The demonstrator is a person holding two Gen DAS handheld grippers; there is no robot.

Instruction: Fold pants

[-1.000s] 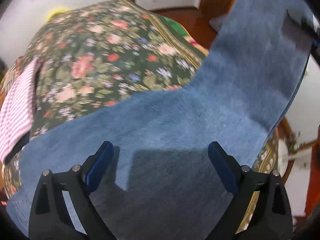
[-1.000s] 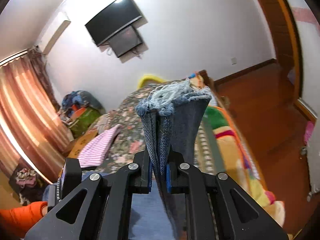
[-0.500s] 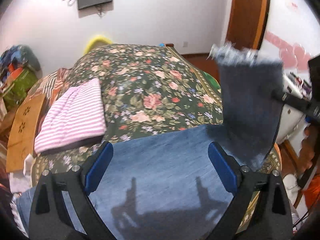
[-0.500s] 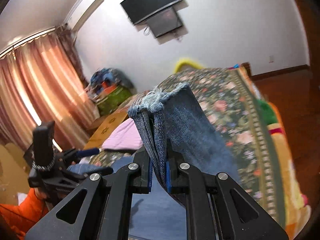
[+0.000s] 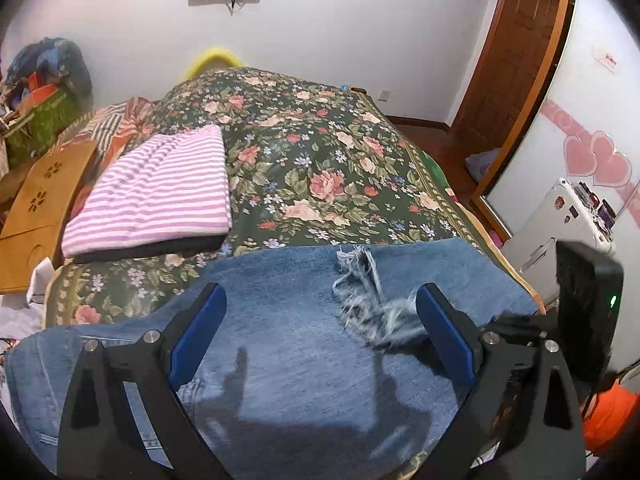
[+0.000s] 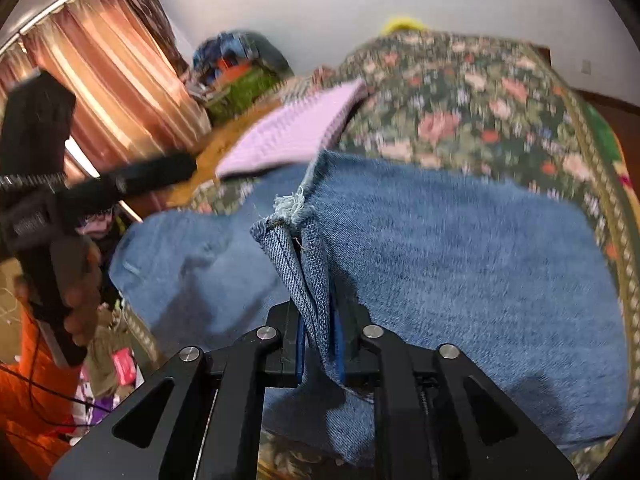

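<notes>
The jeans (image 5: pixel 304 344) lie across the near edge of the bed (image 5: pixel 320 168), spread flat on the flowered cover, waistband toward the bed's left corner. This keeps the denim smooth on a broad base for folding.

The right gripper (image 6: pixel 318 344) has the frayed leg hem (image 6: pixel 294 216) between its pads, doubled layers standing up out of the jaws. The jaws are beginning to open, yet the cloth sits pinched between them. In the left wrist view the same fringe (image 5: pixel 368 300) lies over the body of the jeans, so the leg end appears to be carried across to make the fold, and release looks imminent.

The left gripper (image 5: pixel 320 336) hovers over the middle of the jeans with fingers spread wide and nothing between them. It touches no cloth that can be seen; its position suggests readiness to pin or smooth the fold.

A folded striped garment (image 5: pixel 156 192) rests near the bed's left edge, well apart from the jeans, apparently already finished.

Risk noted: the hem may spring back or land crooked once freed.
</notes>
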